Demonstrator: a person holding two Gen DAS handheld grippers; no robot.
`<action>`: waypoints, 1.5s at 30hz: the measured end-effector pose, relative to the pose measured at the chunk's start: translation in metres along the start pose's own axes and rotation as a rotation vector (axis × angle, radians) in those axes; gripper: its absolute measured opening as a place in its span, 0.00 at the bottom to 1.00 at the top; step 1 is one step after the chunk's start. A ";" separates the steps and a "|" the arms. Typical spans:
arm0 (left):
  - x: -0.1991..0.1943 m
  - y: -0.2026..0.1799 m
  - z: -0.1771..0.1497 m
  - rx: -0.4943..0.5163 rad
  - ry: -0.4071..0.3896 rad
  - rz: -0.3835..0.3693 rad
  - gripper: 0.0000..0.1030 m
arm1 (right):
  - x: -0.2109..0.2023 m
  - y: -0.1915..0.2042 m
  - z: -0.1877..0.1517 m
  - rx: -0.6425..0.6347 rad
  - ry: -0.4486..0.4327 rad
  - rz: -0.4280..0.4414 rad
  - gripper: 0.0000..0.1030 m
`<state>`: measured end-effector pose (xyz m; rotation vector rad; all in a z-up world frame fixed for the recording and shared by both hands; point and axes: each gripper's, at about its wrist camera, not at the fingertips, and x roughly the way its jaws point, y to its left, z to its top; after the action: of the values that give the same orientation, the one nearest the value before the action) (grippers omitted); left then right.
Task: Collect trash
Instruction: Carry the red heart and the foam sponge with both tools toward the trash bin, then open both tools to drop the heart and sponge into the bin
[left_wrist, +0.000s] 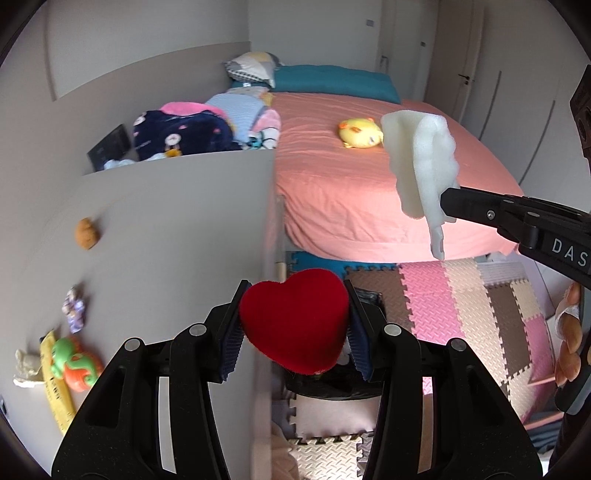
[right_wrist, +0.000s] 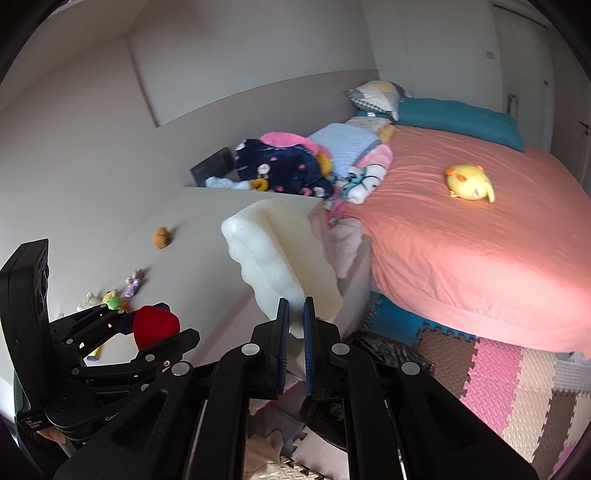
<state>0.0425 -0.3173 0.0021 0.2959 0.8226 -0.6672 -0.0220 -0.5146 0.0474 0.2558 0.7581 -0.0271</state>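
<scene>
At the bottom centre of the left wrist view the left gripper (left_wrist: 294, 325) clamps a red plush heart (left_wrist: 294, 320), while at the right the right gripper (right_wrist: 294, 325) pinches a white foam piece (right_wrist: 275, 254) above the bed (left_wrist: 369, 184) edge.

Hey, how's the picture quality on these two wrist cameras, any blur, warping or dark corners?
Left wrist view: strong fisheye bending of the bed, dark corners, red heart sharp, the small toys slightly smeared. Right wrist view: same warping, white foam piece crisp, daylight brightening the bed's right edge.
</scene>
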 end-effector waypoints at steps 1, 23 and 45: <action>0.002 -0.004 0.002 0.007 0.002 -0.006 0.46 | -0.002 -0.005 -0.001 0.008 -0.001 -0.007 0.08; 0.047 -0.072 0.018 0.125 0.075 -0.124 0.46 | 0.000 -0.076 -0.013 0.127 0.022 -0.111 0.08; 0.056 -0.056 0.018 0.082 0.091 -0.070 0.94 | 0.009 -0.083 -0.013 0.136 0.028 -0.225 0.72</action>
<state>0.0436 -0.3929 -0.0275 0.3759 0.8971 -0.7583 -0.0342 -0.5910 0.0140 0.2998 0.8114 -0.2888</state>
